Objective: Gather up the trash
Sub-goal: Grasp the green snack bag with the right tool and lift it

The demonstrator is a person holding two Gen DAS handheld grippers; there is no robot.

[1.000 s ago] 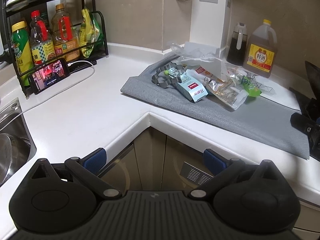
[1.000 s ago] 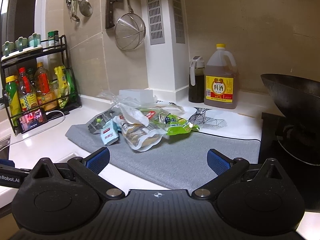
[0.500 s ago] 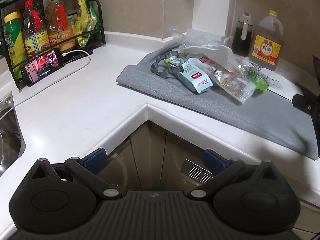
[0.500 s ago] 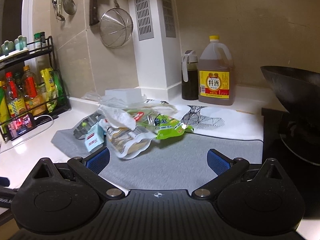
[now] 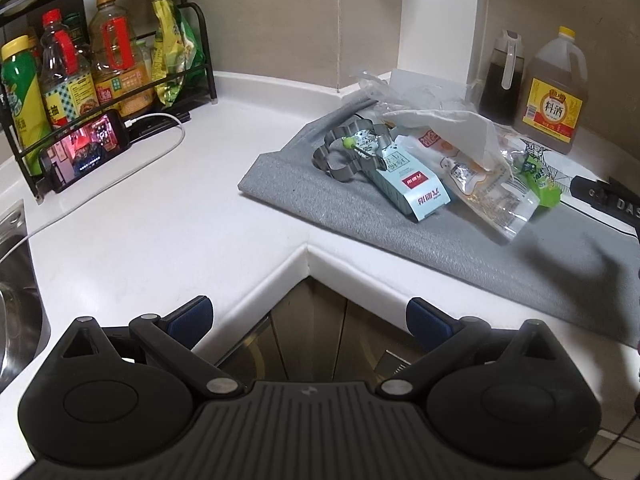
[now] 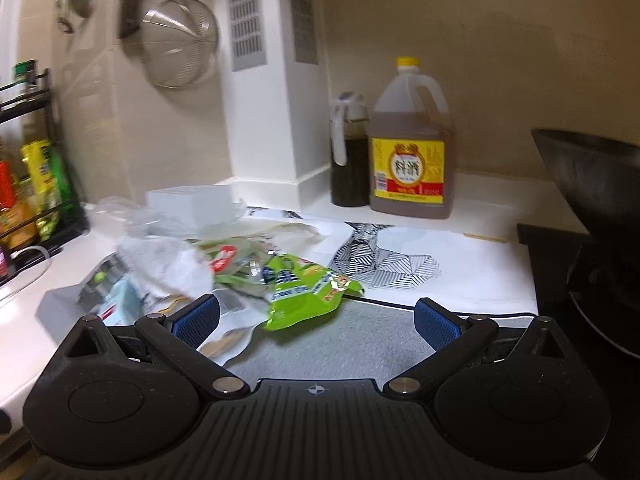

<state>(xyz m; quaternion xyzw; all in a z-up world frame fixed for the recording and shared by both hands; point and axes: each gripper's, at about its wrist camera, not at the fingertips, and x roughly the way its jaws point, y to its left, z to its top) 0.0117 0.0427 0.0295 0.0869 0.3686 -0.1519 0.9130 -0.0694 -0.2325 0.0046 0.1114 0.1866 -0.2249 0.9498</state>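
A pile of trash lies on a grey mat (image 5: 460,248) on the white counter: a light-blue carton (image 5: 412,188), a clear snack bag (image 5: 488,184), a green wrapper (image 6: 308,296), crumpled white plastic (image 6: 164,264) and a metal cutter ring (image 5: 344,156). My left gripper (image 5: 310,320) is open and empty, held off the counter's inner corner, short of the pile. My right gripper (image 6: 316,320) is open and empty, low over the mat with the green wrapper just ahead between its fingers. Its tip shows in the left wrist view (image 5: 604,200) at the right edge.
A black rack with bottles (image 5: 80,76) and a phone on a cable (image 5: 88,148) stand at the left, a sink (image 5: 16,280) beside them. A cooking-wine jug (image 6: 412,152) and a dark bottle (image 6: 348,156) stand behind the pile. A black wok (image 6: 592,184) sits right.
Both grippers have moved forward toward the pile; the right one has come much closer, so the green wrapper now sits right before its fingers. Both stayed open.
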